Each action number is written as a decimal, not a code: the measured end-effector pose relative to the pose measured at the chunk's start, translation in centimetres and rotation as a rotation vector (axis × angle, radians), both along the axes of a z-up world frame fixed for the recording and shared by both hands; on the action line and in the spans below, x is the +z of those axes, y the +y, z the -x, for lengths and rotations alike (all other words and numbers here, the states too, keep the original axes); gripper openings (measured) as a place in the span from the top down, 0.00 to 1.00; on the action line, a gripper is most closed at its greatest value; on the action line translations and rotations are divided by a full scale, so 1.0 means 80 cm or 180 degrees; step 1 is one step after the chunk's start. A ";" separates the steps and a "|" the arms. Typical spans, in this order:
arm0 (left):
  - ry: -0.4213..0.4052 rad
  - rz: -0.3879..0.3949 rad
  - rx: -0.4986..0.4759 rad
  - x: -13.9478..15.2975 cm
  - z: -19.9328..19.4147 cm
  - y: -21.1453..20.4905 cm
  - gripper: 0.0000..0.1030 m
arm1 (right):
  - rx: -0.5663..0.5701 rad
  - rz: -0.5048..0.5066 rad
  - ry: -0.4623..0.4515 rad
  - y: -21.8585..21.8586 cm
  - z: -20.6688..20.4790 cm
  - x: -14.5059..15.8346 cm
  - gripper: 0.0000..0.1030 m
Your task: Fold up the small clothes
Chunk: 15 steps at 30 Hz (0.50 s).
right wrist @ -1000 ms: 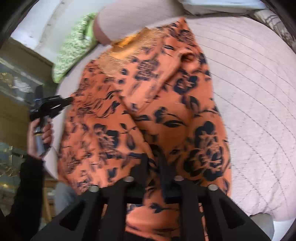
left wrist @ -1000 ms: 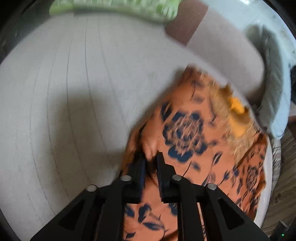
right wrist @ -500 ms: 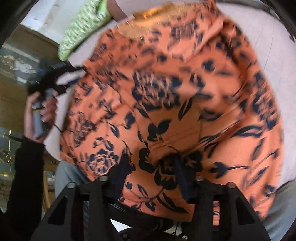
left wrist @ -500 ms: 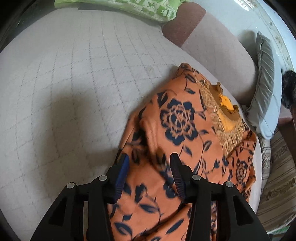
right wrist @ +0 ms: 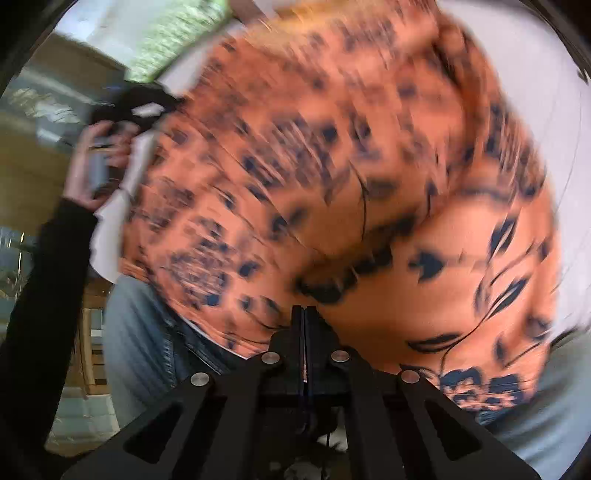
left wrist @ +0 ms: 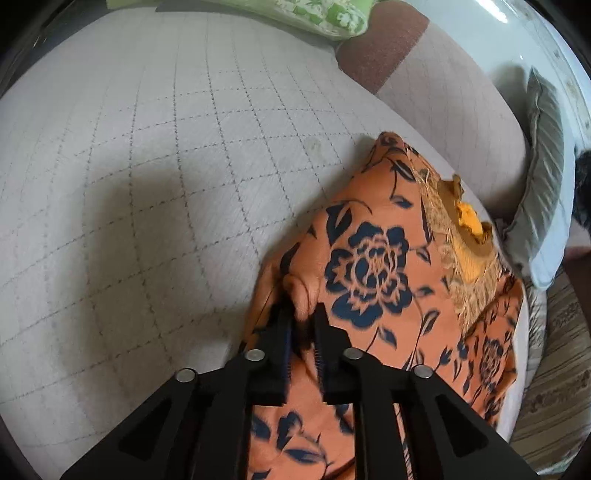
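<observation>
An orange garment with dark blue flowers [left wrist: 373, 266] lies on the quilted bed, with a fringed yellow neckline [left wrist: 465, 236] toward the right. My left gripper [left wrist: 303, 314] is shut on a raised fold at the garment's left edge. In the right wrist view the same garment [right wrist: 332, 184] fills the frame, blurred by motion. My right gripper [right wrist: 303, 314] is shut, its fingers pressed together at the garment's near hem; whether cloth is pinched between them is not clear. The left gripper [right wrist: 140, 107] and the hand holding it show at the far left.
The pale quilted bedspread [left wrist: 147, 184] spreads left of the garment. A green floral pillow [left wrist: 314, 14] and a brown cushion [left wrist: 384, 48] lie at the far edge. A grey pillow [left wrist: 546, 192] stands at the right. The person's jeans [right wrist: 147, 350] are near the right gripper.
Both grippers stood open half a second ago and have shut again; the left one has closed on the fold at the garment's edge. The right wrist view is now closer and blurred.
</observation>
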<state>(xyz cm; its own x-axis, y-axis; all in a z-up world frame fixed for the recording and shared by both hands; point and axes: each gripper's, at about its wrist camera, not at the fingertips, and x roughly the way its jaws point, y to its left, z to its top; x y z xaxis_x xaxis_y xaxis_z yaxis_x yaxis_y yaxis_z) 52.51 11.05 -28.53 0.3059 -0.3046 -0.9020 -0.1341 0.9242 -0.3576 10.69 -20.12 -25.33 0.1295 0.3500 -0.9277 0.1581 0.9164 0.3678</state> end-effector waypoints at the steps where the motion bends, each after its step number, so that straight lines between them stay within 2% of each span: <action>1: 0.0019 -0.0063 -0.0023 0.008 0.008 0.000 0.75 | -0.0088 -0.0081 0.0028 -0.005 0.001 -0.004 0.93; 2: -0.0018 -0.0141 -0.0054 0.019 0.020 -0.001 0.69 | -0.0148 -0.0199 -0.0044 -0.011 0.005 0.004 0.93; 3: -0.0159 -0.0246 -0.0133 0.036 0.040 -0.002 0.65 | -0.0155 -0.0233 -0.0149 -0.015 0.008 0.014 0.87; 4: -0.0234 -0.0319 -0.0181 0.047 0.053 -0.004 0.58 | -0.0129 -0.0201 -0.0290 -0.018 0.011 0.031 0.71; 6: -0.0353 -0.0498 -0.0254 0.065 0.091 -0.006 0.52 | -0.0150 -0.0150 -0.0465 -0.028 0.016 0.052 0.46; 8: -0.0399 -0.0488 -0.0274 0.074 0.129 -0.003 0.52 | -0.0282 -0.0084 -0.0598 -0.048 0.022 0.067 0.45; 11: -0.0356 -0.0326 -0.0204 0.077 0.187 -0.003 0.52 | -0.0549 0.0059 -0.0671 -0.079 0.024 0.077 0.45; 15: -0.0533 -0.0625 -0.0152 0.085 0.241 -0.006 0.52 | -0.0853 0.0366 -0.0785 -0.119 0.016 0.082 0.45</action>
<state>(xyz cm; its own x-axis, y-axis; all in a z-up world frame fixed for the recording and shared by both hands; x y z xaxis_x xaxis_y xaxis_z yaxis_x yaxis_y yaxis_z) 33.20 10.61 -21.71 0.4454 -0.1463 -0.8833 -0.0428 0.9820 -0.1842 9.40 -29.66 -18.79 0.4266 0.1689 -0.8885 0.3172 0.8921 0.3218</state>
